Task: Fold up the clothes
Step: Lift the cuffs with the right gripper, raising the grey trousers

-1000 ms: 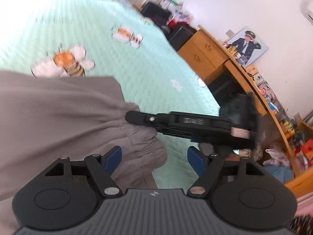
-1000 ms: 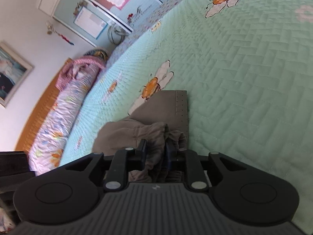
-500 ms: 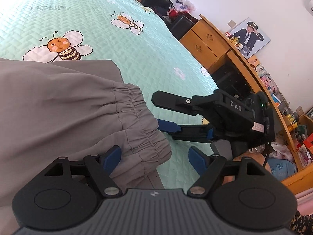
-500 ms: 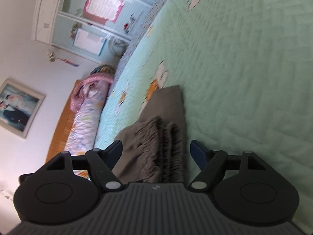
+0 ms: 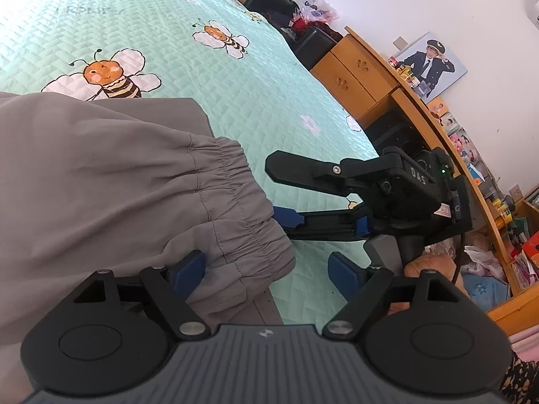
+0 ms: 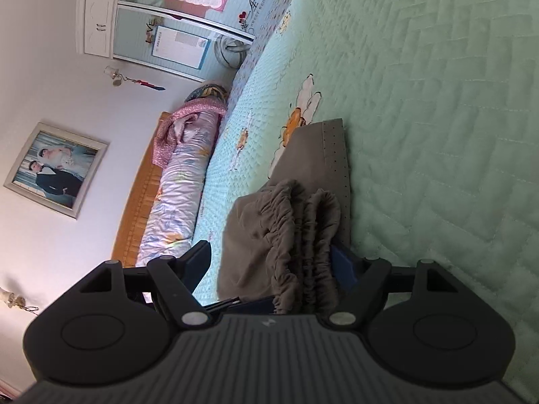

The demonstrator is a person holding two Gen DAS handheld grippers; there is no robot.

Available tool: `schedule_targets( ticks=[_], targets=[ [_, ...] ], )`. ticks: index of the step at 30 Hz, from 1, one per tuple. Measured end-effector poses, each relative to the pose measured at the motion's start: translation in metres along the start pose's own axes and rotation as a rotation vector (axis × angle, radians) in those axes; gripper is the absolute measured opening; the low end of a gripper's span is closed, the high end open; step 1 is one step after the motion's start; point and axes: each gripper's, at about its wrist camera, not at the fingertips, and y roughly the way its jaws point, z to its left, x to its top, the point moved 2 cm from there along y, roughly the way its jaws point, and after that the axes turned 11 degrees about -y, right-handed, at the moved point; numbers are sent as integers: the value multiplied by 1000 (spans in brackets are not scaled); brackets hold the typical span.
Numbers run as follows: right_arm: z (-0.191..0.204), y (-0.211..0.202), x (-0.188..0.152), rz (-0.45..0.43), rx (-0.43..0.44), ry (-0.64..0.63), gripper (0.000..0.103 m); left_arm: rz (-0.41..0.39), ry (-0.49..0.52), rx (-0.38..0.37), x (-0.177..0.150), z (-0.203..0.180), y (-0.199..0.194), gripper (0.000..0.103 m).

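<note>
Lying on the green bee bedspread are the grey pants, folded over with the stretchy waist bunched up. My left gripper is wide apart, one finger just beside the waist. My right gripper is spread wide too, holding nothing

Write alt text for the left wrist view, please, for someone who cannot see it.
Folded grey trousers with a gathered elastic waistband lie on a mint bee-print quilt, between the open left gripper and the open right gripper. A wooden desk stands behind.
</note>
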Motion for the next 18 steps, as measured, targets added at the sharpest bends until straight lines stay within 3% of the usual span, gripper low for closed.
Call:
schedule_targets(
  ticks=[8, 12, 14, 16, 18],
  targets=[
    [3, 16, 6, 66, 55, -25, 77, -2, 59, 6, -10, -7, 3, 93],
    [7, 26, 5, 106, 29, -84, 74, -6, 77, 11, -14, -8, 5, 95],
    [15, 29, 0, 133, -43, -145, 61, -12, 73, 11, -15, -8, 4, 95],
    [22, 29, -4, 150, -110, -191, 34, -23, 72, 16, -17, -8, 2, 95],
    [28, 28, -8, 158, -156, -218, 29, -44, 68, 28, -20, -10, -4, 95]
  ],
)
